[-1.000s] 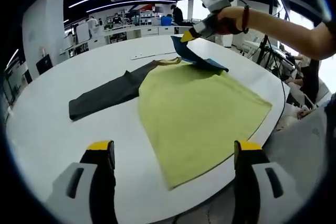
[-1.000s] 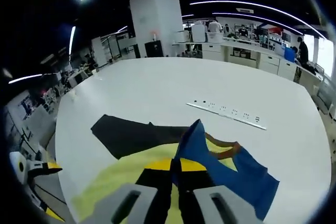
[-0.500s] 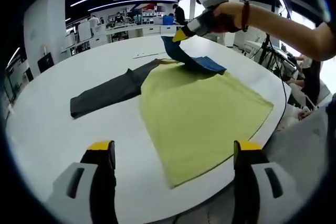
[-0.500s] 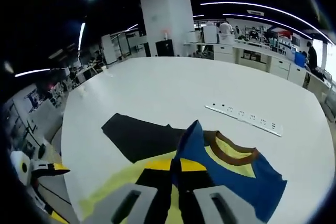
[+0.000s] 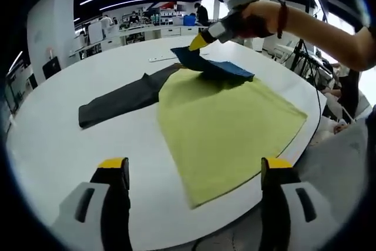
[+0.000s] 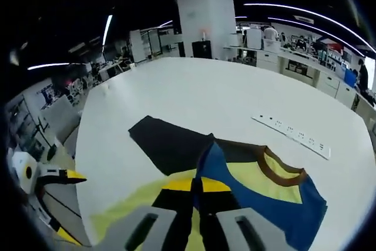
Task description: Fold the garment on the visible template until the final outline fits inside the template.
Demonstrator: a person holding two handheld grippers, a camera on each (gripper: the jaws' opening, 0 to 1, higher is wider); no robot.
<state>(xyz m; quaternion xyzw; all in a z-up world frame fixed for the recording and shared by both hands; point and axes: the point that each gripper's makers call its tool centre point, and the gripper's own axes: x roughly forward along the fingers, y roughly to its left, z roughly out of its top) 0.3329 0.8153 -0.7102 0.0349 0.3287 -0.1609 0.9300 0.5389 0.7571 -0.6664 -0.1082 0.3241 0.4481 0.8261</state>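
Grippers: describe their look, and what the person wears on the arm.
The left gripper has two black jaws with yellow tips on light grey bodies with dark slots. The right gripper has the same yellow tip and a white top block. Its arm is bare of sleeve, with a dark red band at the wrist.

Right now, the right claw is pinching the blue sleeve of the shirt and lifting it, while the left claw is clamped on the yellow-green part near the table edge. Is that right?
Not quite. The right claw does pinch and lift the blue sleeve, but the left claw grips nothing: in the left gripper view its jaws stand wide apart, above the near edge of the yellow-green shirt body on the white table.
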